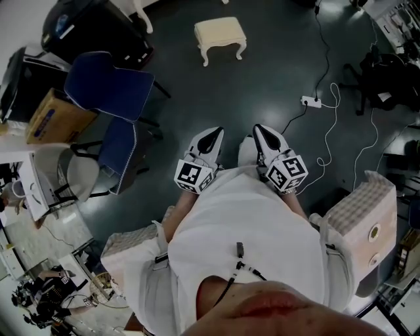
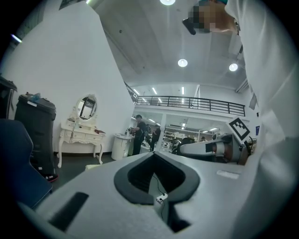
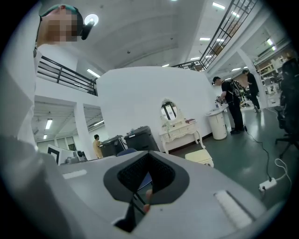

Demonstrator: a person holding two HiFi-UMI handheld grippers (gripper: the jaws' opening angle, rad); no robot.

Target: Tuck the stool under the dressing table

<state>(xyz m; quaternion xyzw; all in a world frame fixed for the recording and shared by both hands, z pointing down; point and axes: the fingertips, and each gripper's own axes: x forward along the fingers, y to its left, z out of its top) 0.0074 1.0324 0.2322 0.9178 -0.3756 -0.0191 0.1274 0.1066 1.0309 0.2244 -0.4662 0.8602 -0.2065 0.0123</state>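
Stool [image 1: 220, 36] sits on the floor dead ahead of you, well apart from both grippers, long axis crosswise, beside the dressing table [image 1: 141, 13] leg. Your left gripper [image 1: 215, 136] and right gripper [image 1: 262, 134] are pressed together and empty; left probably slightly nearer.

Stool [image 3: 199, 158] nr dressing table [image 3: 179, 132], apart

A blue chair [image 1: 108, 85] is seen at the upper left of the head view, a cardboard box [image 1: 56, 118] just beside it; a white power strip [image 1: 310, 102] is seen at upper right.
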